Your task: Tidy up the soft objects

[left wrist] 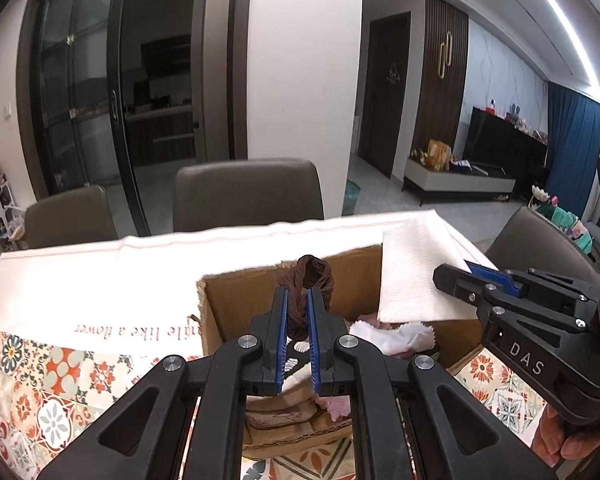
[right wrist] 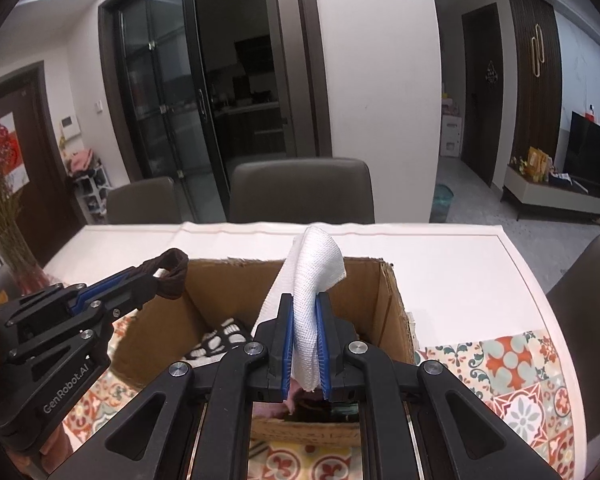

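Note:
My left gripper point(left wrist: 298, 300) is shut on a brown scrunchie point(left wrist: 310, 280) and holds it over an open cardboard box point(left wrist: 236, 300); the gripper also shows in the right wrist view point(right wrist: 156, 276) with the scrunchie point(right wrist: 174, 270) at the box's left wall. My right gripper point(right wrist: 305, 308) is shut on a white gauze cloth point(right wrist: 314, 264) above the same box point(right wrist: 392, 308); in the left wrist view it point(left wrist: 452, 280) holds the cloth point(left wrist: 416, 272) over the box's right side. Inside the box lie a white rag point(left wrist: 392, 336), a black-and-white patterned cloth point(right wrist: 220, 338) and pink fabric point(left wrist: 338, 406).
The box stands on a table with a patterned floral cloth point(left wrist: 52, 392) and a white cloth point(left wrist: 100, 276) over it. Grey chairs point(left wrist: 248, 196) stand behind the table and one at the right point(right wrist: 588, 300). A vase of dried flowers point(right wrist: 8, 236) stands at the far left.

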The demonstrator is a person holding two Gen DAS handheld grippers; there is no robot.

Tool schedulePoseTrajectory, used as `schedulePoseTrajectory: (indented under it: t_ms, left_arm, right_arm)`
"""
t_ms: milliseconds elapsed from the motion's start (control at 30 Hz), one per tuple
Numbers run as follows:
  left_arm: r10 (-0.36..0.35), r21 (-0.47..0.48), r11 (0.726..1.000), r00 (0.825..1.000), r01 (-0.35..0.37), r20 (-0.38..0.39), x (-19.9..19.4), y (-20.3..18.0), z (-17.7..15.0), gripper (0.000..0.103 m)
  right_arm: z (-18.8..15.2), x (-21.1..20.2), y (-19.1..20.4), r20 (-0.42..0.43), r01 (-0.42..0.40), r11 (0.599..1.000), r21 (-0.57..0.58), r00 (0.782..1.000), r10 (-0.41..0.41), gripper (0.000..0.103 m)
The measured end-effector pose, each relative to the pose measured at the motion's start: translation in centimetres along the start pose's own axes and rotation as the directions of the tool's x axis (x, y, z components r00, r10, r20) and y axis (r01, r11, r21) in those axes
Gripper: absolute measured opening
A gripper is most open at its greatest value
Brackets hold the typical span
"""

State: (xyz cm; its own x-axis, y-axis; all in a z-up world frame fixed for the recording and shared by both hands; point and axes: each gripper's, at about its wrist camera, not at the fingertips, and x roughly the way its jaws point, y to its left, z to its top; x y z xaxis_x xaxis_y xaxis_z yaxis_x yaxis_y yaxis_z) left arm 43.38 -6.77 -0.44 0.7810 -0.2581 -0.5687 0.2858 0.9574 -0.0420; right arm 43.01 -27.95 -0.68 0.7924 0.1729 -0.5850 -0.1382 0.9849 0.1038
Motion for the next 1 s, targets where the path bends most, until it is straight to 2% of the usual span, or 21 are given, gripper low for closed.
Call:
schedulePoseTrajectory:
  t_ms: [100, 167, 233, 300, 333, 367, 533, 600, 633, 833, 1000]
  left_arm:
    - [-0.01, -0.002, 1.0, 0.999, 0.01, -0.037, 1.1, 0.0, -0.1, 0.015]
    - [-0.004, -0.001, 1.0, 0.999, 0.004, -0.053, 1.7, 0.0, -0.2, 0.023]
    - [0.003, 0.003, 1.0, 0.998, -0.003, -0.058, 2.0, 0.0, -0.2, 0.039]
    - [0.013, 0.007, 1.0, 0.998, -0.013, -0.058, 2.1, 0.0, -0.2, 0.041]
    - [0.02, 0.01, 1.0, 0.998, -0.02, -0.054, 1.9, -0.1, -0.3, 0.042]
    - [0.025, 0.011, 1.0, 0.998, -0.024, -0.054, 1.9, 0.0, -0.3, 0.043]
    - [0.07, 0.002, 0.998, 0.997, -0.07, -0.045, 0.6, 0.2, -0.7, 0.054]
    - [0.096, -0.001, 0.995, 0.995, -0.096, -0.037, -0.1, 0.2, -0.8, 0.057]
    - [0.11, -0.002, 0.994, 0.994, -0.11, -0.029, -0.6, 0.2, -1.0, 0.058]
    - [0.168, -0.008, 0.986, 0.986, -0.168, 0.008, -3.8, 0.2, -1.8, 0.062]
    - [0.188, -0.019, 0.982, 0.981, -0.188, 0.044, -7.1, -0.3, -2.5, 0.066]
  right_arm:
    - [0.0, 1.0, -0.3, -0.025, 0.007, 1.0, -0.002, 1.0, -0.007, 0.012]
    - [-0.1, 1.5, -0.5, -0.039, 0.005, 1.0, -0.001, 0.999, -0.005, 0.014]
    - [-0.2, 2.1, -0.6, -0.063, -0.008, 1.0, -0.003, 0.998, 0.008, 0.017]
    - [-0.3, 2.6, -0.8, -0.087, -0.011, 1.0, 0.0, 0.996, 0.011, 0.031]
    - [-0.4, 2.7, -1.0, -0.091, -0.014, 1.0, 0.007, 0.996, 0.014, 0.044]
    - [-0.5, 2.7, -1.2, -0.088, -0.009, 1.0, 0.014, 0.996, 0.01, 0.048]
    - [-0.8, 1.6, -1.1, -0.072, 0.019, 1.0, 0.024, 0.997, -0.017, 0.05]
    - [-1.0, 0.8, -0.9, -0.062, 0.035, 0.999, 0.027, 0.998, -0.034, 0.06]
    - [-1.1, 0.4, -0.9, -0.056, 0.043, 0.999, 0.028, 0.998, -0.042, 0.061]
    - [-1.8, -2.6, -0.2, -0.02, 0.082, 0.996, 0.028, 0.996, -0.082, 0.062]
    - [-2.6, -6.1, 0.4, 0.028, 0.1, 0.994, 0.034, 0.994, -0.101, 0.069]
